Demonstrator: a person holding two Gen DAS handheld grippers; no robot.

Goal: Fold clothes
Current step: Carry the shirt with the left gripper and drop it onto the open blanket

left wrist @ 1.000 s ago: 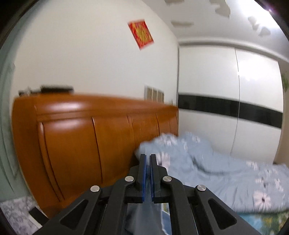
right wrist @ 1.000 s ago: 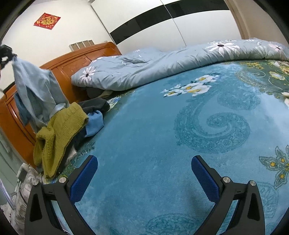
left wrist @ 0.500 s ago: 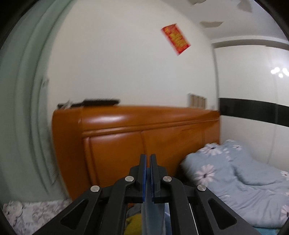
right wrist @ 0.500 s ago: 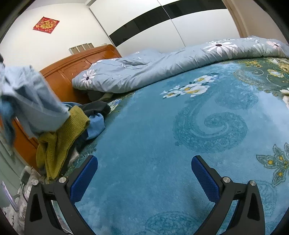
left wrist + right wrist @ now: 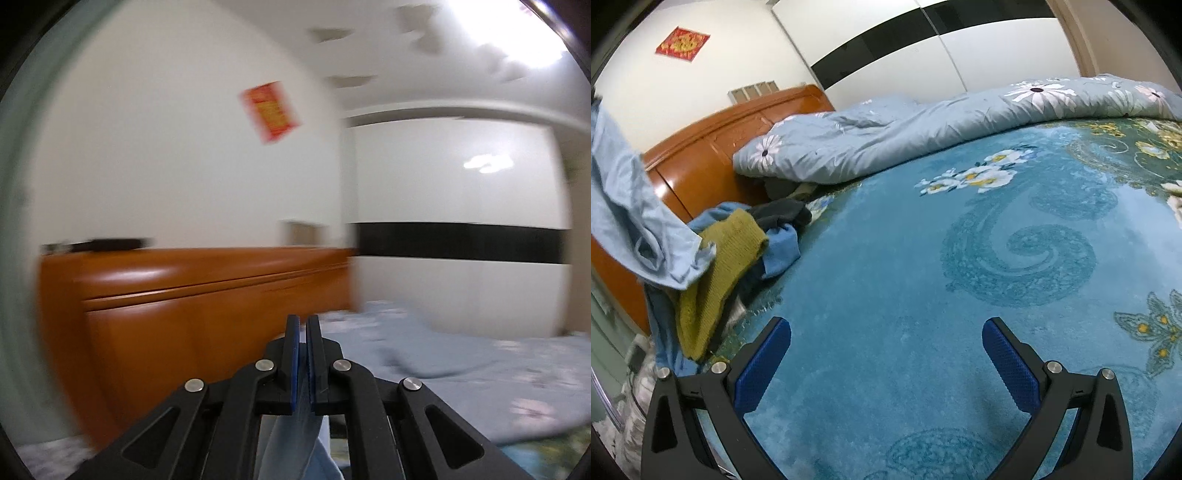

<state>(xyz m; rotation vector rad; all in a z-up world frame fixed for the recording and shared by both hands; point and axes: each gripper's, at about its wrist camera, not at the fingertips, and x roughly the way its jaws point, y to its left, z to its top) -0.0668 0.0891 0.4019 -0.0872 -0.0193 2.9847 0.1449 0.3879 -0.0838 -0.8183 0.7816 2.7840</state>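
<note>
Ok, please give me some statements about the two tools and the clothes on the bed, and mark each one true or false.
1. The left tool is shut on the light blue garment. True.
2. The right tool holds the mustard sweater. False: it is open and empty above the teal blanket.
3. The mustard sweater lies in the clothes pile near the wooden headboard. True.
4. The floral duvet covers the whole bed. False: it is bunched along the far side.

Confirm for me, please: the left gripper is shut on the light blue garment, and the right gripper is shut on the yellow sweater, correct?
Not quite. The right gripper is open and holds nothing, as the right wrist view shows; the yellow sweater lies in the pile. The left gripper is indeed shut on the light blue garment.
</note>
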